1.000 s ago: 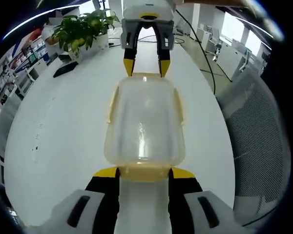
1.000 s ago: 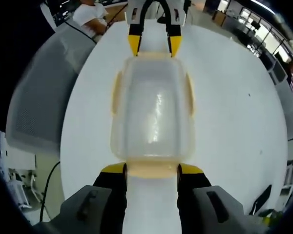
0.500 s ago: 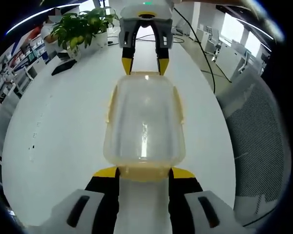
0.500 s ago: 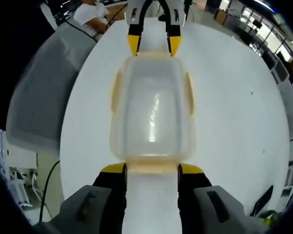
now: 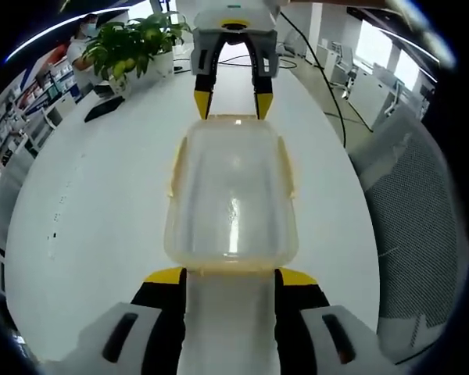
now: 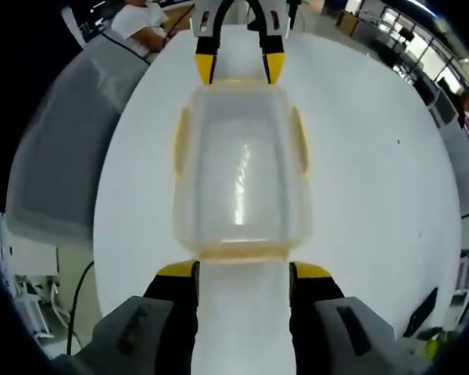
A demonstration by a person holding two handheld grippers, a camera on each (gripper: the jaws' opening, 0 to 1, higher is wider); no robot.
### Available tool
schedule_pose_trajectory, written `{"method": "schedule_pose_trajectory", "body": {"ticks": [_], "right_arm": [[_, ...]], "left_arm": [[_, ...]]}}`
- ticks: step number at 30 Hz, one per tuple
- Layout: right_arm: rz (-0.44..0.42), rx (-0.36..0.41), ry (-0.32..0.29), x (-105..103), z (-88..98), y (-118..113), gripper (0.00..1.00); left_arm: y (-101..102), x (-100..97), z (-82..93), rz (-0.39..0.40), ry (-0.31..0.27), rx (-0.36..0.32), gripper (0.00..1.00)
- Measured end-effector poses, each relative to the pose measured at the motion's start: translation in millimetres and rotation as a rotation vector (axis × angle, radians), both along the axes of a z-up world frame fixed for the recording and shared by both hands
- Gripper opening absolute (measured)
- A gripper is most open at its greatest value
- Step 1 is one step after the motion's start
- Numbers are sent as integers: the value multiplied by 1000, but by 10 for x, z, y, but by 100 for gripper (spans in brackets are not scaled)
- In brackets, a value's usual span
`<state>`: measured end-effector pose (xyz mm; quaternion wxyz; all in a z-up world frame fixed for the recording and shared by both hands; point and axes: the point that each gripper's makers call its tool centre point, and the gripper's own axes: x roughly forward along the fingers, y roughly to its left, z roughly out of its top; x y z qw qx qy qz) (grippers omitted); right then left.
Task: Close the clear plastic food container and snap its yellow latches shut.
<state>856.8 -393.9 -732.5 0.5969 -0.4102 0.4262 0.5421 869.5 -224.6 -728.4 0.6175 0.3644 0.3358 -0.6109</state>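
White tabletop (image 5: 78, 203) carried the closed clear container (image 5: 230, 195) between both tools, and the left gripper (image 5: 230, 276) and right gripper (image 6: 243, 271), jaws apart, had just backed off its end latches, suggesting those were snapped.

Bright, even indoor light in both views, with strong fisheye bending.

The white worktop (image 5: 102, 195) is close to washed out, with hardly a shadow on it. A vertical streak of glare runs down the clear container (image 5: 231, 191) just ahead of the left gripper (image 5: 230, 277), and another ahead of the right gripper (image 6: 242, 271) in its view. Windows (image 5: 383, 55) far ahead to the right blow out white. Near things look sharp; edges curve and smear.
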Motion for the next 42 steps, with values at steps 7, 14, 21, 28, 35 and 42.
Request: {"method": "schedule_pose_trajectory", "body": {"ticks": [7,14,21,28,35,42], "right_arm": [[-101,61,-21,6,139,19,43],[-220,123,-50,-2,286,17,42],[-360,192,-61,-15,375,38,40],[-493,251,-62,-7,416,80,40],[-591,299,-73,4,414,143,42],[-693,321,-73,-18,333,145,41]], "left_arm": [[46,36,84,32,-21,-2,43],[126,53,204,149,-15,-34,42],[151,17,266,256,-2,-64,42],[158,26,257,418,18,-106,42],[134,16,262,585,69,-174,41],[89,3,237,712,91,-230,41]]}}
